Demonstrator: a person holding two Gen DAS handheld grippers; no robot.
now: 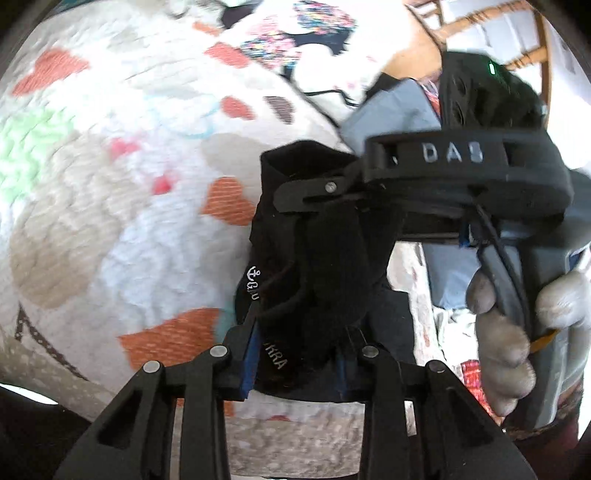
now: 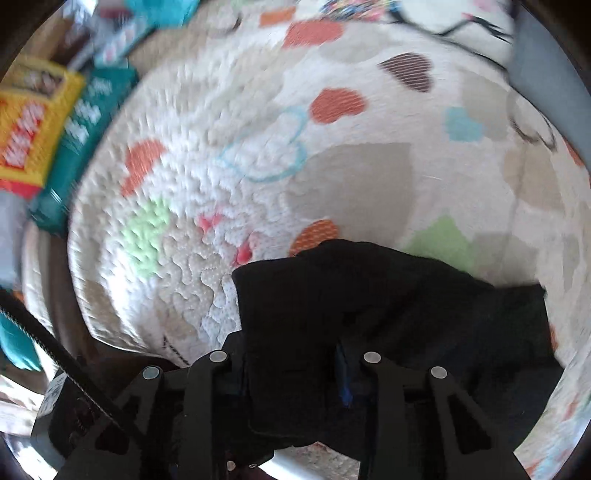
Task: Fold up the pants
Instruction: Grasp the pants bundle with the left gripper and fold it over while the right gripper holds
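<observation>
The left gripper (image 1: 295, 373) is clamped on a bunched fold of the black pants (image 1: 314, 266). The right gripper (image 1: 295, 199) crosses just ahead, pinching the same cloth (image 2: 369, 306).

Risk: the tools stand close together, so they may collide, or cloth may slip from one jaw and spoil the fold.

Room: the quilt (image 2: 258, 147) lies open ahead. Boxes (image 2: 40, 136) bound its far left edge, and a chair (image 1: 480, 33) lies beyond the right tool.
</observation>
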